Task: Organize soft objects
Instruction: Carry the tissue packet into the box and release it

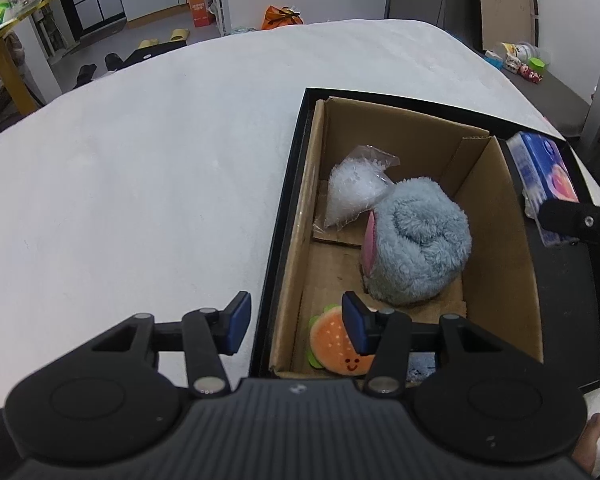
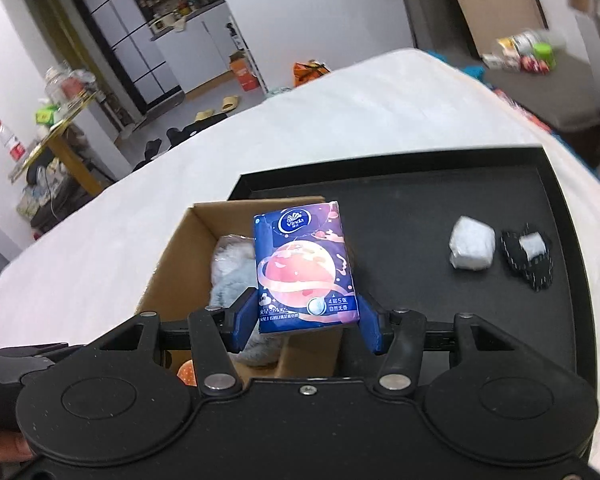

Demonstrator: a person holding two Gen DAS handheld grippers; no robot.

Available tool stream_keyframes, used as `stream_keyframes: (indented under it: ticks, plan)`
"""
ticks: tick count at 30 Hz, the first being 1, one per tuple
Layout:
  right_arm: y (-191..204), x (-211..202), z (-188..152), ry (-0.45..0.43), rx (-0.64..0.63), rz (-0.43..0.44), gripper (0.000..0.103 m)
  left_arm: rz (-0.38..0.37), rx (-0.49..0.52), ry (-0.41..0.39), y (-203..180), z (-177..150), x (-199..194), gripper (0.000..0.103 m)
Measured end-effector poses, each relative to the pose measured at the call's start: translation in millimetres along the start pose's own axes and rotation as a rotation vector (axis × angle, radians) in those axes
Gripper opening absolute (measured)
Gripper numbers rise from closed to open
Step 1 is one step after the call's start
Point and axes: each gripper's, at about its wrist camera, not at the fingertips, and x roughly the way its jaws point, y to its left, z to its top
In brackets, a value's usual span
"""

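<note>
A cardboard box [image 1: 496,240] stands on a black tray [image 1: 564,320] on the white bed. In it lie a rolled grey-blue plush towel [image 1: 418,240], a clear bag of white bits [image 1: 352,190] and a burger plush [image 1: 336,344]. My left gripper [image 1: 296,326] is open and empty, above the box's near left corner. My right gripper [image 2: 308,320] is shut on a blue tissue pack [image 2: 304,268], held above the box's right wall [image 2: 308,354]; the pack also shows in the left wrist view [image 1: 542,176]. A white wrapped bundle [image 2: 472,254] and a black dotted bundle [image 2: 530,256] lie on the tray [image 2: 420,208].
The white bed cover [image 1: 140,184] spreads left of and behind the tray. Beyond the bed are slippers, an orange bag [image 1: 280,16], a yellow table with clutter [image 2: 56,128] and a grey bench with bottles [image 2: 532,56].
</note>
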Motion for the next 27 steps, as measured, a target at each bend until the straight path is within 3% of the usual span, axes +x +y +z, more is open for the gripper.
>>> stream_keyframes:
  ticks: [5,20,27]
  plan:
    - [18,1,4,0.006,-0.032,0.041,0.052,-0.026,-0.004,-0.002,0,-3,0,0.045]
    - [63,23,0,0.061,-0.051,0.073,0.052,-0.068,-0.057,-0.011,14,-3,6,0.012]
    - [78,31,1,0.063,-0.080,0.080,0.054,-0.094,-0.079,-0.007,24,-3,7,0.011]
